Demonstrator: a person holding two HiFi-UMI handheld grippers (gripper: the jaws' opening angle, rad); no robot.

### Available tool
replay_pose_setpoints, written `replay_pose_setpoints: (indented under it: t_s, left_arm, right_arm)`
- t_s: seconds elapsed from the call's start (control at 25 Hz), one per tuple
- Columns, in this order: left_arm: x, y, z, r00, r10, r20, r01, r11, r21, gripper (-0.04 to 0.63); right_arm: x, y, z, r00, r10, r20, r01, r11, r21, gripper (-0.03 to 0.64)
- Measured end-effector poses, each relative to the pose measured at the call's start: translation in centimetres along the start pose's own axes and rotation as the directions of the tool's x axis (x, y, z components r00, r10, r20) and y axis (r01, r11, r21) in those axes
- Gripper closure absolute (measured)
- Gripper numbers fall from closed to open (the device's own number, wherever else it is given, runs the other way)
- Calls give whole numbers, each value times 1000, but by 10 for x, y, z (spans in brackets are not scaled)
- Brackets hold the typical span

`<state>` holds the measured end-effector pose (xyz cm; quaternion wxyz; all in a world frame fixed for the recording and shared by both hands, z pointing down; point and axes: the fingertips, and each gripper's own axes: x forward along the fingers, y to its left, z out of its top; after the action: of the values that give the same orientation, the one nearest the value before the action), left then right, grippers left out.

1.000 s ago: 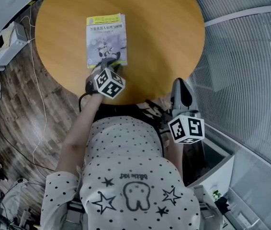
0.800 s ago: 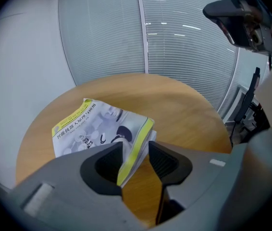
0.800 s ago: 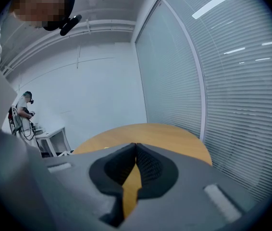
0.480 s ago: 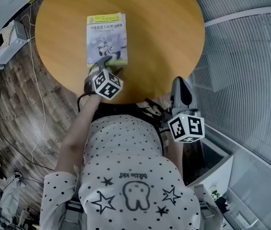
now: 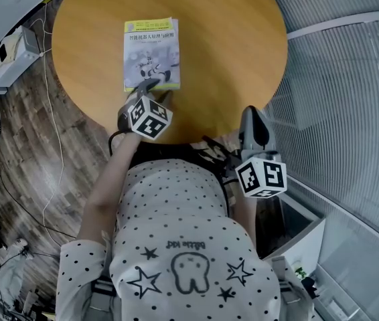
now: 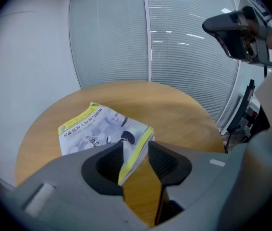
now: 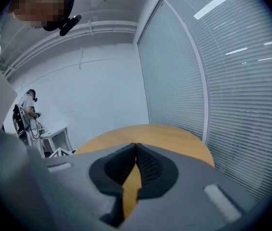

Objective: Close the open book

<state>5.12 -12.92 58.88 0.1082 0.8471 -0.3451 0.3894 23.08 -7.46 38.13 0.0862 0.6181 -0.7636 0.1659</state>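
Book lies shut toward the worktop's near-left edge; my left gripper's fingers are closing, its corner between them. My right gripper's fingers sit together, empty.

The book is closed, front cover up: pale grey with yellow-green bands at its top and bottom edges. It lies on the round wooden tabletop, left of centre.

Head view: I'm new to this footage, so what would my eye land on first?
A book with a grey and yellow cover lies shut on the round wooden table. The left gripper sits at its near edge, jaws closing with the book's corner between them. The right gripper hangs shut beside the table's edge.
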Motion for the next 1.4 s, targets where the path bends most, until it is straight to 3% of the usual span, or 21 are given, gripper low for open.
replay_pose_setpoints:
  t_s: [0.36,0.72,0.88,1.08,1.2,1.4]
  left_arm:
    - [-27,26,21,991,105,85,-102,994,-45,580]
    - [-73,63,59,949,232,216,-200,967,-159,584]
    - [-104,89,82,907,304,291,-245,943,-224,586]
    - [-149,117,120,828,382,411,-284,917,-281,586]
    - [-175,124,133,784,410,466,-295,907,-301,586]
    - [-212,125,144,730,436,527,-302,897,-324,586]
  right_arm:
    - [1,5,6,1000,21,14,-21,1000,-7,613]
    - [5,5,22,998,40,43,-39,999,-26,612]
    - [13,9,27,996,66,61,-64,997,-33,612]
    - [25,13,37,992,101,79,-97,994,-52,612]
    - [29,16,41,990,110,87,-105,993,-58,612]
    - [31,17,52,987,119,108,-114,992,-56,612]
